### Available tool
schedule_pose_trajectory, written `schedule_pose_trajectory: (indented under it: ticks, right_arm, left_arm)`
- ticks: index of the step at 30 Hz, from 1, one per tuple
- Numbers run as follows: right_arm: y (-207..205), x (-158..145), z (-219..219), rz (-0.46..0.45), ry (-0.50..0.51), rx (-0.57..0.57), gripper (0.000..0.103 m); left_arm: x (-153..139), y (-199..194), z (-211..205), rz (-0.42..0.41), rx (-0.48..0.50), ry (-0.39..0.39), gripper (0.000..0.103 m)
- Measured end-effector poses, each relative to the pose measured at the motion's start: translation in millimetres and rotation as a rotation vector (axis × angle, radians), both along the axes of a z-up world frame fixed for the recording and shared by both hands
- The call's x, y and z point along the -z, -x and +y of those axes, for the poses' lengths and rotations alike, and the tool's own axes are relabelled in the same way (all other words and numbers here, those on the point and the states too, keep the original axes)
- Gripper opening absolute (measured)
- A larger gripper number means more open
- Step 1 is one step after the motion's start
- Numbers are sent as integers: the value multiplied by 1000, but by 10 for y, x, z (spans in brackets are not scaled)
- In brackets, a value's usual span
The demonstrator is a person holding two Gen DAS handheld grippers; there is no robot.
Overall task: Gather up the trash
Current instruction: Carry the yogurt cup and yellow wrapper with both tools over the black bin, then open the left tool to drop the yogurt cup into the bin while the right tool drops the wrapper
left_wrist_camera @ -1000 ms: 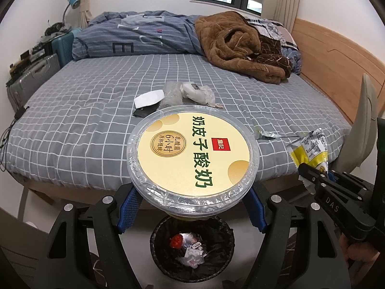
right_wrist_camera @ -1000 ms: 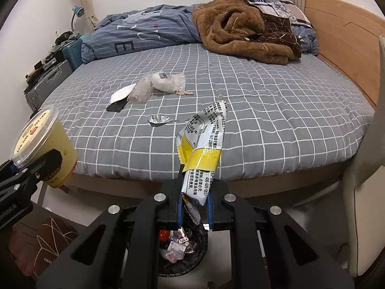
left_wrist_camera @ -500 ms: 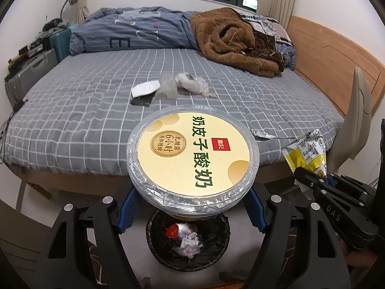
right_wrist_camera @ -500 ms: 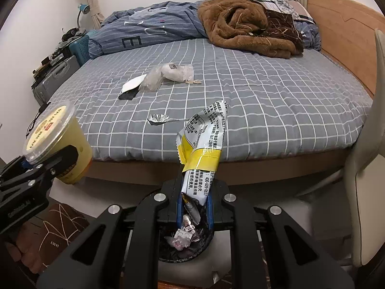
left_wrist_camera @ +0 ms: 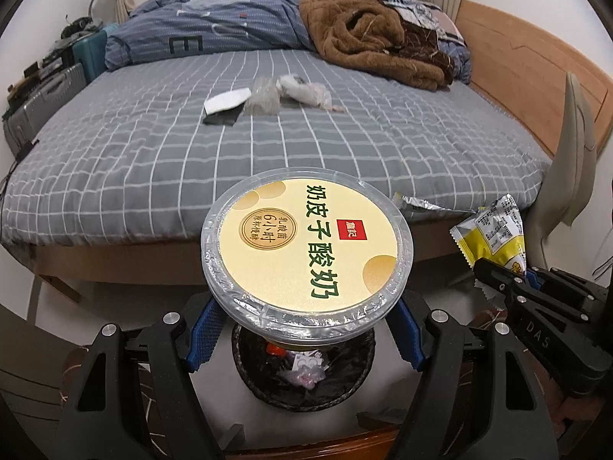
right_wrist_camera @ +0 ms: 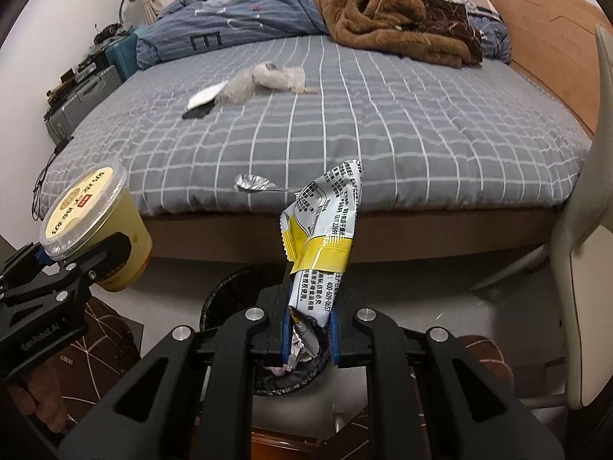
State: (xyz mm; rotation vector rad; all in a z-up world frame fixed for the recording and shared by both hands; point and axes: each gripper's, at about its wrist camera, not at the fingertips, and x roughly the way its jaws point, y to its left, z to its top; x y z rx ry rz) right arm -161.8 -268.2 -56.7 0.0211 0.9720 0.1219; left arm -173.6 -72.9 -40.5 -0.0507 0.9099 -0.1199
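Left gripper (left_wrist_camera: 306, 329): clamps upright yogurt cup (left_wrist_camera: 307, 244) above trash bin (left_wrist_camera: 245, 360). Right gripper (right_wrist_camera: 308, 329): pinches snack wrapper (right_wrist_camera: 322, 237), long axis vertical.

Even, soft indoor light; frames sharp at centre, strongly bowed and black-vignetted at the fisheye corners.
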Motion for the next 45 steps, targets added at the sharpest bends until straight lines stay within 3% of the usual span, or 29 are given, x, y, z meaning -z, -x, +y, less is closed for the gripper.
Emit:
schedule_pose_trajectory:
  ticks: [10, 26, 37, 45]
  right_arm:
    - [-143, 513, 3, 82, 14, 17, 14]
    - [-577, 1226, 76, 196, 37, 15, 14]
    - [-681, 1462, -20, 237, 3, 39, 14]
    - [-745, 1515, -19, 259, 6, 51, 14]
  left_arm:
    - [490, -36, 18, 60, -2, -11, 72]
    - [1260, -500, 20, 190, -18, -14, 72]
    - [1677, -661, -61, 272, 1, -25, 72]
    - [1750, -690, -127, 290, 17, -14, 73]
